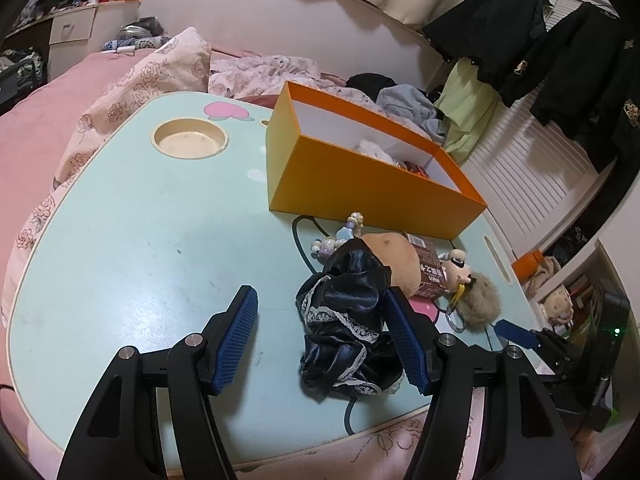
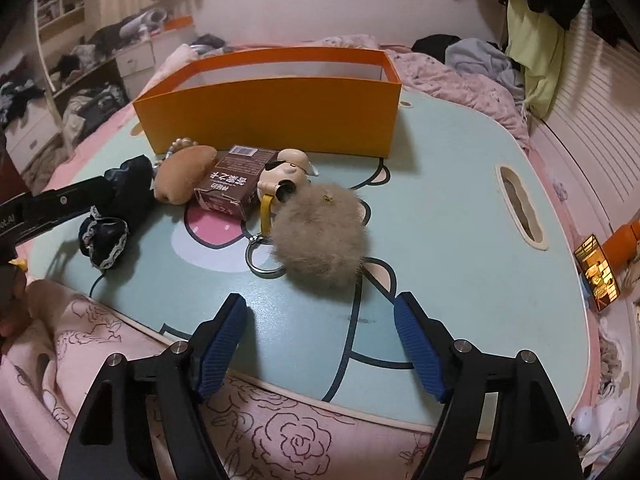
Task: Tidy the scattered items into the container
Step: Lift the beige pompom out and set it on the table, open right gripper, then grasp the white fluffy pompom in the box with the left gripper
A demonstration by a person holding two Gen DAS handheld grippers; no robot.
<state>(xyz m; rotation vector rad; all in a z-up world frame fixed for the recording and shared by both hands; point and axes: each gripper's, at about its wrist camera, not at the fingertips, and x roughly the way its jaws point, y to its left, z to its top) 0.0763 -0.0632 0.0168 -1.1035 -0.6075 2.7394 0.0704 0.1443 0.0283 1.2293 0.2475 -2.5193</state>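
Observation:
An orange box (image 1: 360,184) with a white inside stands on the mint lap table (image 1: 140,220); a few small items lie in its right end. In front of it lie a black lace-trimmed scrunchie (image 1: 348,320), a tan plush (image 1: 394,256), a pearl bead piece (image 1: 340,236), a brown carton (image 2: 232,184), a dog figure (image 2: 286,176) and a fluffy beige pom-pom keychain (image 2: 320,236). My left gripper (image 1: 320,344) is open with the scrunchie between its fingers, against the right pad. My right gripper (image 2: 320,344) is open and empty, just short of the pom-pom.
The table rests on a pink bed with a floral quilt (image 2: 280,432). It has a round cup recess (image 1: 189,142) at the left and a handle slot (image 2: 520,208) at the right. Clothes hang at the right (image 1: 560,48). A phone (image 2: 596,272) stands beyond the table's right edge.

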